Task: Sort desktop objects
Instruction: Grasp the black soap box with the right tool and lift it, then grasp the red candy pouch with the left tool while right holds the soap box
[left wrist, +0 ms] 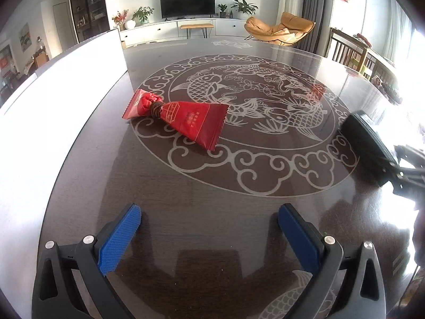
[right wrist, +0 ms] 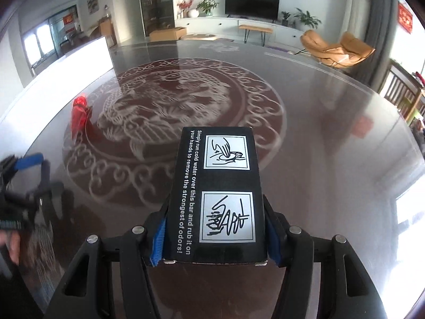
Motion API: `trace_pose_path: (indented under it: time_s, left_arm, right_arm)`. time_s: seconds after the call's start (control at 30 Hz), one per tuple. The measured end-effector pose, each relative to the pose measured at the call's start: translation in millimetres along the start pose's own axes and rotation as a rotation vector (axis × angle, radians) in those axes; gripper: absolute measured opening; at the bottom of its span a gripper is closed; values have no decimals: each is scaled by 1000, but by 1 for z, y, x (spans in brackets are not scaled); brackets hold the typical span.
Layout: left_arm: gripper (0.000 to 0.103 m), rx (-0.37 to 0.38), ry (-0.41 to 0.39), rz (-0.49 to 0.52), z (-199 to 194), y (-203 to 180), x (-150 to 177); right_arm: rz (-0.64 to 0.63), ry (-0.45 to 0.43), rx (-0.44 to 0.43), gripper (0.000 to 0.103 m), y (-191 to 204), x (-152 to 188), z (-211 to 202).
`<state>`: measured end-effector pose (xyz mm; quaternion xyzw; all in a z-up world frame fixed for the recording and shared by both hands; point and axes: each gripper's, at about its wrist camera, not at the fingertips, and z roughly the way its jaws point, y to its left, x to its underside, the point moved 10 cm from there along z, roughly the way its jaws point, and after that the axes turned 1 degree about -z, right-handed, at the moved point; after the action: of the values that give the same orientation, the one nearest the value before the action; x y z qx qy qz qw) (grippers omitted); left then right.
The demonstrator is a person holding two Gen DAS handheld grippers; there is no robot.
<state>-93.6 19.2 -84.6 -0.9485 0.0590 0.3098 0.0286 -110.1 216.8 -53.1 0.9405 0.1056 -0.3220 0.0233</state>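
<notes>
Black printed box gripped above a glossy, fish-patterned table

The right tool (right wrist: 215, 239) clamps its ribbed blue pads on a black rectangular cardboard box (right wrist: 216, 194); the left tool (left wrist: 209, 236) hangs released over the dark polished table (left wrist: 212, 186); farther left lies a crinkled red foil packet (left wrist: 178, 118), cinched mid-length.

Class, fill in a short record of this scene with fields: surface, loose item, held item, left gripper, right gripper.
surface: dark table with a fish pattern
loose item: red packet, lying flat on the table, tied near one end
held item: black box with printed instructions
left gripper: open, nothing between its fingers, short of the packet
right gripper: shut on the box, blue pads against its sides
</notes>
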Motion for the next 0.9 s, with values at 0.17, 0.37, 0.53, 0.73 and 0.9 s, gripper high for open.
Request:
trace_pose_path:
  time_s: [0.17, 0.37, 0.53, 0.73, 0.9]
  left_arm:
    - [103, 0, 0, 0, 0, 0, 0]
    - [103, -1, 0, 0, 0, 0, 0]
    - [103, -1, 0, -1, 0, 0, 0]
    - [103, -2, 0, -1, 0, 0, 0]
    - [103, -2, 0, -1, 0, 0, 0]
  right_arm:
    - [25, 21, 17, 91, -5, 6, 0]
    - [21, 34, 15, 100, -2, 15, -1]
    - [26, 38, 20, 103, -3, 19, 0]
    - [27, 39, 20, 103, -2, 18, 1]
    - [27, 39, 21, 103, -2, 18, 2]
